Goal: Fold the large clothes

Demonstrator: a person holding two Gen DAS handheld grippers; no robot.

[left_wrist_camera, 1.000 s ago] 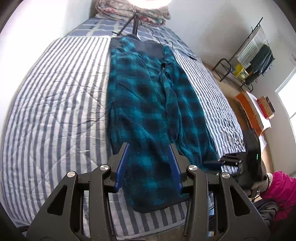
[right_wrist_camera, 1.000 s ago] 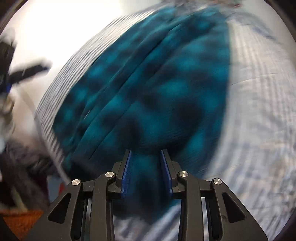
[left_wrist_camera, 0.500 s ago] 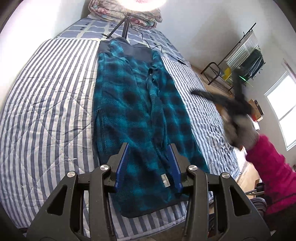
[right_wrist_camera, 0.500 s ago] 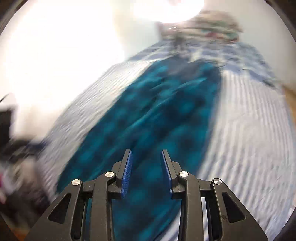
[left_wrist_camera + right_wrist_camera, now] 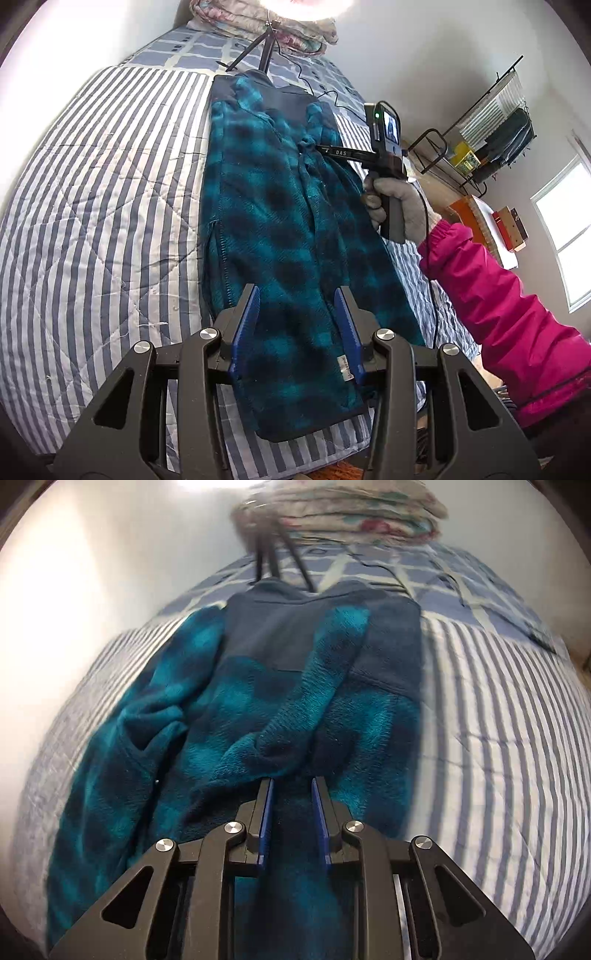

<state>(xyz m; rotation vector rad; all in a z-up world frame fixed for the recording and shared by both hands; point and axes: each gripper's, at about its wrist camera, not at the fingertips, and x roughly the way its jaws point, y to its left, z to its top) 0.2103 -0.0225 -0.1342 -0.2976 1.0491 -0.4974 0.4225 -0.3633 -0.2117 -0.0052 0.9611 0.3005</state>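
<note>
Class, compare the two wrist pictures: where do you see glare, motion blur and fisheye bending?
Left wrist view: sharp; blown-out glare at the top above the folded bedding, and the striped quilt bulges from fisheye bending. Right wrist view: the same glare at the top edge, with the wall, tripod legs and quilt edges smeared by motion blur; the plaid fleece garment near centre stays fairly crisp.

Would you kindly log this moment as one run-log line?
stage: sleeve fold | jacket: flat on bed | right hand-held gripper: closing at sleeve, not clamped | left hand-held gripper: open over hem
</note>
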